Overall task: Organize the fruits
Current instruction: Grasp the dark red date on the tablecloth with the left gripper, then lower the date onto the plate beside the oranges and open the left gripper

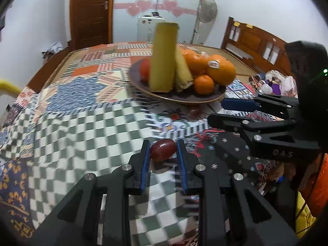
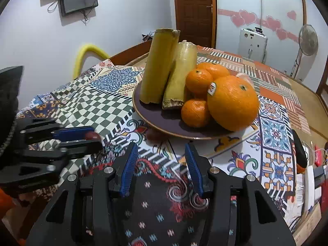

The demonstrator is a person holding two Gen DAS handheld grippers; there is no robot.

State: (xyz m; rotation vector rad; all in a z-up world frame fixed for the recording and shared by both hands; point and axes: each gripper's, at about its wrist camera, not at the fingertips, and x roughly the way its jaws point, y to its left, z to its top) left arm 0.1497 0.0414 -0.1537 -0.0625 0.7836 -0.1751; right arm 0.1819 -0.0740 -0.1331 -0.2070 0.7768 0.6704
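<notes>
While the left gripper (image 1: 163, 150) has its blue fingers (image 1: 146, 157) pressed against both sides of a small dark-red fruit (image 1: 163, 149), probably a jujube, the right gripper (image 2: 162, 164) hangs with its fingers spread wide and nothing between them above the patterned cloth (image 2: 274, 135) on the bench. From the left wrist view the red fruit sits right at the fingertips with its long axis running across the gap, and it looks lifted just off the cloth, though blur makes that hard to confirm. Ahead and slightly to the right lies the purple plate (image 1: 184, 98), already carrying oranges (image 1: 221, 69) and two upright yellow-green stalks (image 1: 163, 59). A second small red fruit (image 1: 193, 111) lies on the cloth just beside the plate's near rim; judging by position, the empty right gripper is the nearer one to it
</notes>
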